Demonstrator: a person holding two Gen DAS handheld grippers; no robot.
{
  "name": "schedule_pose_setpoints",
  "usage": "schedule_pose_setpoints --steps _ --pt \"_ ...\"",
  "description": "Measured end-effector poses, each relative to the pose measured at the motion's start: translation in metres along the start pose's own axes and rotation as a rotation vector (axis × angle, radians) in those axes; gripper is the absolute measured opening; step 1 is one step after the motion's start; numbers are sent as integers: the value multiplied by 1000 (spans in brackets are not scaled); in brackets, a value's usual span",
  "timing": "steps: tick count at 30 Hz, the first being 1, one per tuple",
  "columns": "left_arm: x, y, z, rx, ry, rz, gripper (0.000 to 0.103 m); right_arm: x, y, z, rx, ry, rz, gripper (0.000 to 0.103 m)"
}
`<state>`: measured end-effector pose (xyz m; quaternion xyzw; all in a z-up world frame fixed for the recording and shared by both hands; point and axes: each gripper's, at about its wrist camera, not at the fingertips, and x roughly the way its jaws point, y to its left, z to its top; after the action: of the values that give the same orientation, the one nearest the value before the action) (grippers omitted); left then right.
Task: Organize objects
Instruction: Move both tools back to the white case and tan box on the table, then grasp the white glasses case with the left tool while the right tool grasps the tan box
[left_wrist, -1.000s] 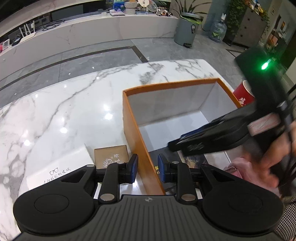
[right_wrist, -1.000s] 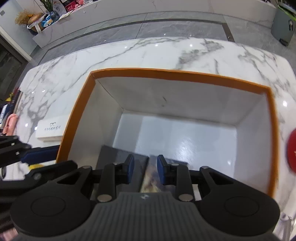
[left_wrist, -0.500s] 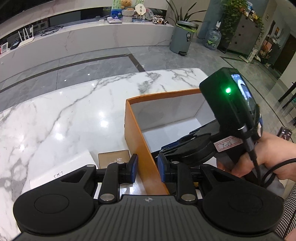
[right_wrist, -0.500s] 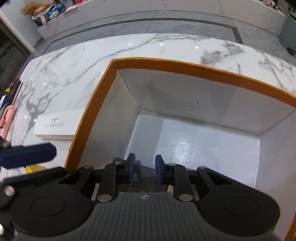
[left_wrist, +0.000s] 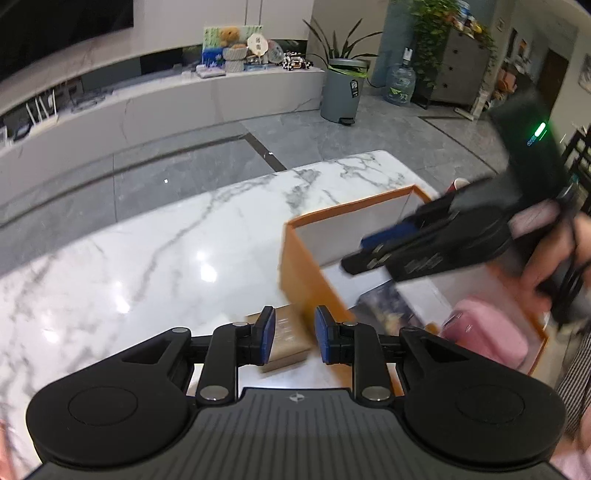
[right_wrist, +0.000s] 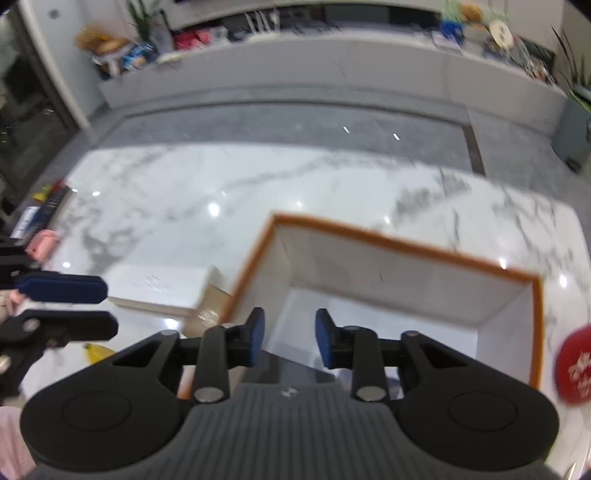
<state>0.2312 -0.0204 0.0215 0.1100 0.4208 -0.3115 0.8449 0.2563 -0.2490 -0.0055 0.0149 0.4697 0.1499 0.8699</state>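
Hovering above the near edge of the white marble surface (left_wrist: 155, 258), the left hand-held gripper (left_wrist: 291, 339) has its blue-padded fingers (left_wrist: 266, 334) apart with nothing between them; below the gap lies a small brown cardboard box (left_wrist: 286, 341) flat on the surface. Just right of that box stands the open orange-rimmed carton with white inner walls (left_wrist: 306, 280), its near-left corner touching or almost touching the brown box; blur hides which. Inside the carton, on its floor, lie a dark picture-covered booklet (left_wrist: 388, 306) and, nearer the right wall, a pink rounded case (left_wrist: 487, 336). The right hand-held gripper (left_wrist: 373, 251) reaches in from the right, held by a hand (left_wrist: 554, 266), above the carton's opening, its fingers apart and empty.

In the right wrist view the right hand-held gripper (right_wrist: 288, 338) shows the same spread, blue pads (right_wrist: 325, 338) separated over the carton's (right_wrist: 406, 247) near-left corner, with a dark flat item partly visible beneath. Left of the carton a flat white rectangular box (right_wrist: 159, 288) rests on the surface (right_wrist: 221, 192), overlapping the brown box (right_wrist: 210, 306). The left hand-held gripper (right_wrist: 74, 306) enters from the left edge. A red round-topped cup (right_wrist: 574, 365) stands just outside the carton's right wall. Both views are motion-blurred.
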Motion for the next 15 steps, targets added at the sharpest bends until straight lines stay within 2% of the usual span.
schedule_pose_setpoints --steps 5,8,11,13,15 --pt "-1 15 -18 123 37 47 33 -21 33 11 -155 -34 84 42" --pt "12 20 -33 204 79 71 37 -11 62 13 -288 25 118 42" --pt "31 25 -44 258 120 76 41 8 86 9 -432 96 91 44" --pt "44 29 -51 283 147 74 51 22 94 7 -497 147 83 47" --pt "56 30 -53 326 155 86 56 34 100 5 -554 180 83 49"
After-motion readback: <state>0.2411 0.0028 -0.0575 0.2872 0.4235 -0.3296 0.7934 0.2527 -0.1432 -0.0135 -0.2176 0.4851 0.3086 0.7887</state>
